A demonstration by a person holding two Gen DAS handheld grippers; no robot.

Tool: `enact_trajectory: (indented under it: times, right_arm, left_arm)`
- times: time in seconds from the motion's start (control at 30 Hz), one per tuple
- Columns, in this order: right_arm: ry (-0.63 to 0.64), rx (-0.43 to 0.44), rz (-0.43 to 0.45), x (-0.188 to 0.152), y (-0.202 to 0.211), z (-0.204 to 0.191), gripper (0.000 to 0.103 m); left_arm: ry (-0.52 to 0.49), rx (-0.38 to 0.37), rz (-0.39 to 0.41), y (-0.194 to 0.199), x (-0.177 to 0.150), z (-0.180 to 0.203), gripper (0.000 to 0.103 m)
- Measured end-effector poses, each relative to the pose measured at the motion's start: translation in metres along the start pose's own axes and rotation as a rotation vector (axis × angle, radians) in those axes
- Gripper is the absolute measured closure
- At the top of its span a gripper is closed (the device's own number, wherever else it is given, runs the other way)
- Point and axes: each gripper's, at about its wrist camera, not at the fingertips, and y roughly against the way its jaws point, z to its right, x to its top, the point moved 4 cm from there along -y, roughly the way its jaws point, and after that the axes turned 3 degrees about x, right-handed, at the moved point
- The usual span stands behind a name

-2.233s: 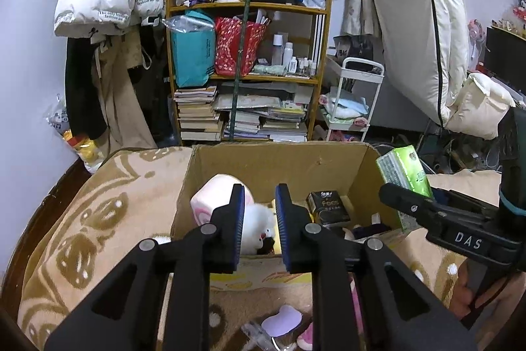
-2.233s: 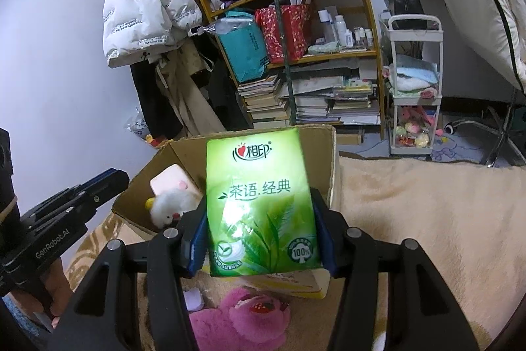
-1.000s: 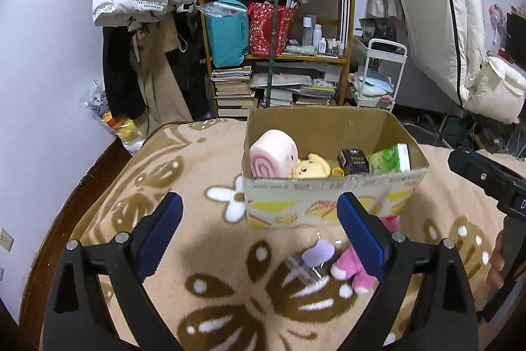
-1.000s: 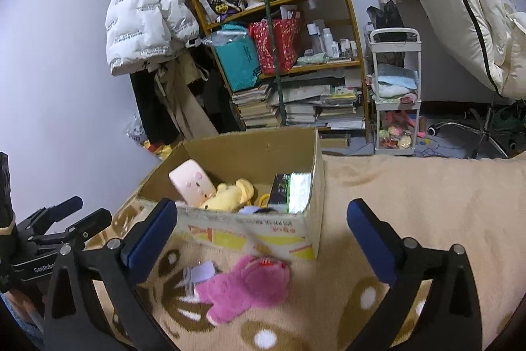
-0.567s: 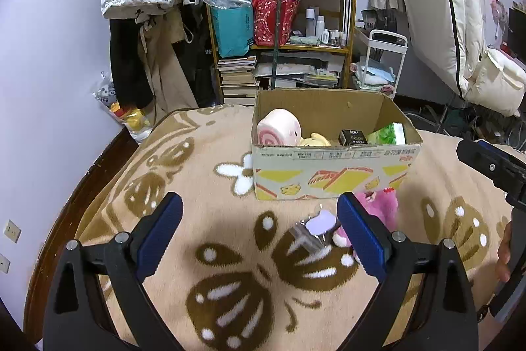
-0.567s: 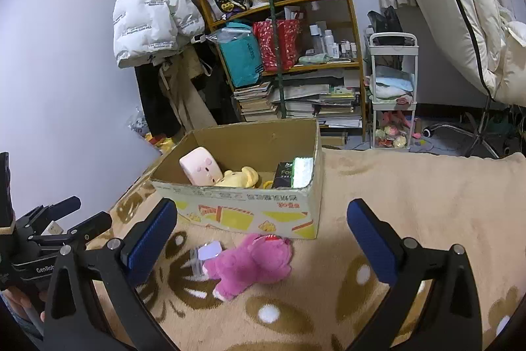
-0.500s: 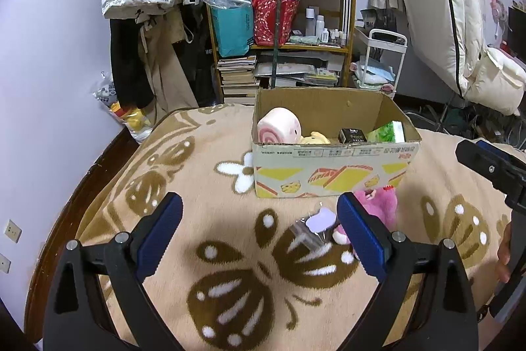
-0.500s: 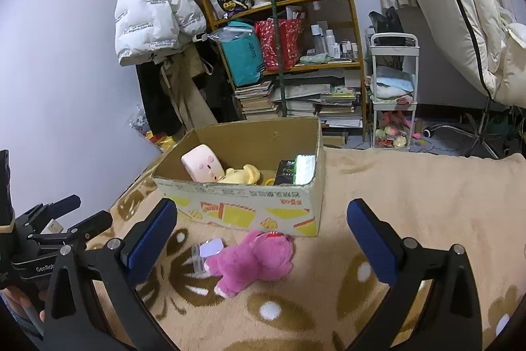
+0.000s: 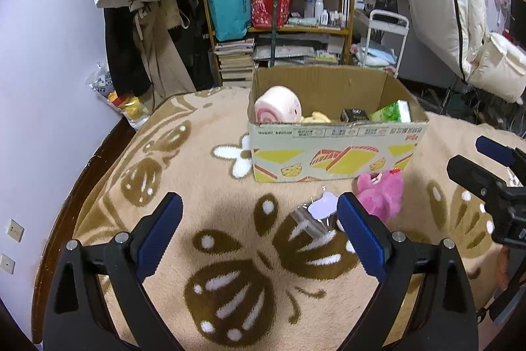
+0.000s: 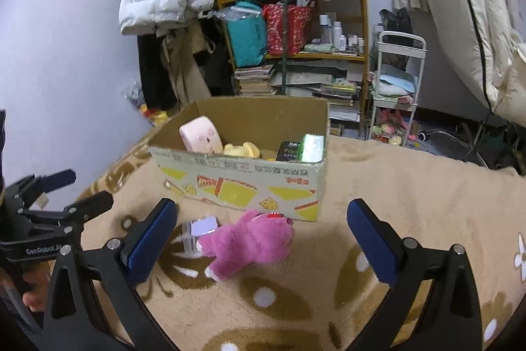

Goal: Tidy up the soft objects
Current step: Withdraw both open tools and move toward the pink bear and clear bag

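Beside the cardboard box [image 10: 243, 183], pink plush [image 10: 250, 239] lies unboxed, likely next; right gripper [image 10: 263, 239] and left gripper [image 9: 259, 232] both spread wide, empty, poised for pickup.

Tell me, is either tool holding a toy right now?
No, nothing is held. The left tool and the right tool are both wide open. The pink plush toy lies on the blanket.

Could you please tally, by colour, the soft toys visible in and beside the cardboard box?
Pink: 2, the pink swirl roll plush in the box and the fuzzy magenta bear plush on the blanket.
Yellow: 1, the yellow plush in the box.
Total: 3.
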Motion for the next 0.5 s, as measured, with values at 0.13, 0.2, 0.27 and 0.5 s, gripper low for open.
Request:
enact_trajectory:
  times: [0.13,0.2,0.27,0.5]
  right_arm:
    - [0.011,0.008,-0.033,-0.004,-0.012,-0.003,0.000]
    - [0.007,0.009,-0.052,-0.005,-0.019,-0.002,0.000]
    - [0.002,0.016,-0.068,-0.007,-0.026,-0.002,0.000]
    - [-0.019,0.023,-0.118,-0.012,-0.049,0.002,0.000]
  left_arm:
    - [0.002,-0.006,-0.037,-0.015,-0.002,0.003,0.009]
    - [-0.002,-0.003,-0.052,-0.022,-0.003,0.005,0.009]
    - [-0.002,-0.009,-0.066,-0.029,-0.003,0.007,0.009]
    - [0.004,-0.032,-0.158,-0.055,-0.007,0.010,0.009]
